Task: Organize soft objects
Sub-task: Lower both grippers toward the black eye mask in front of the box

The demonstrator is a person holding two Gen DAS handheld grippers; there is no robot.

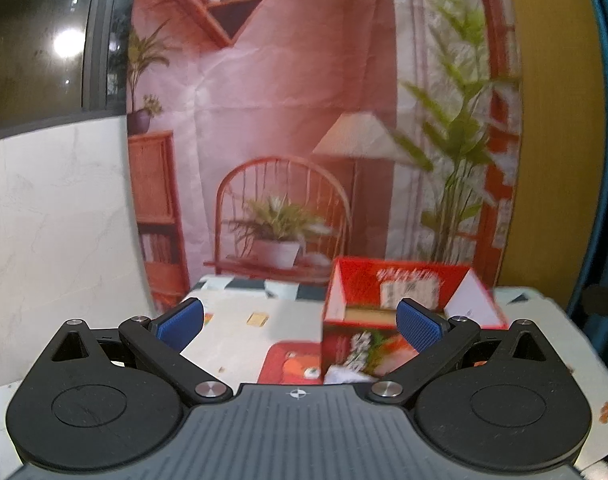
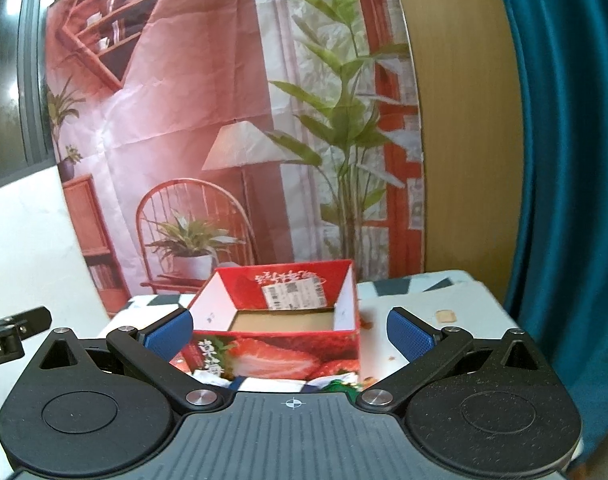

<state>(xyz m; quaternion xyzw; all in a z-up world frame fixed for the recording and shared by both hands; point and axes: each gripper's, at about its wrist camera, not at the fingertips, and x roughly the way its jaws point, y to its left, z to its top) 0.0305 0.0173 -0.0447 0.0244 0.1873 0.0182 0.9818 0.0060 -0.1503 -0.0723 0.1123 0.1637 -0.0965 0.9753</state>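
Note:
A red open-topped cardboard box with strawberry pictures stands on the patterned table; its inside looks empty. It also shows in the left wrist view, to the right of centre. My right gripper is open and empty, its blue pads either side of the box's near wall, short of it. My left gripper is open and empty, above the table left of the box. A white soft thing lies at the box's foot, mostly hidden. A white and green soft thing peeks out below the box.
A red flat item with an orange picture lies left of the box. A printed room backdrop hangs behind the table. A teal curtain hangs at right. The white table carries small printed patches.

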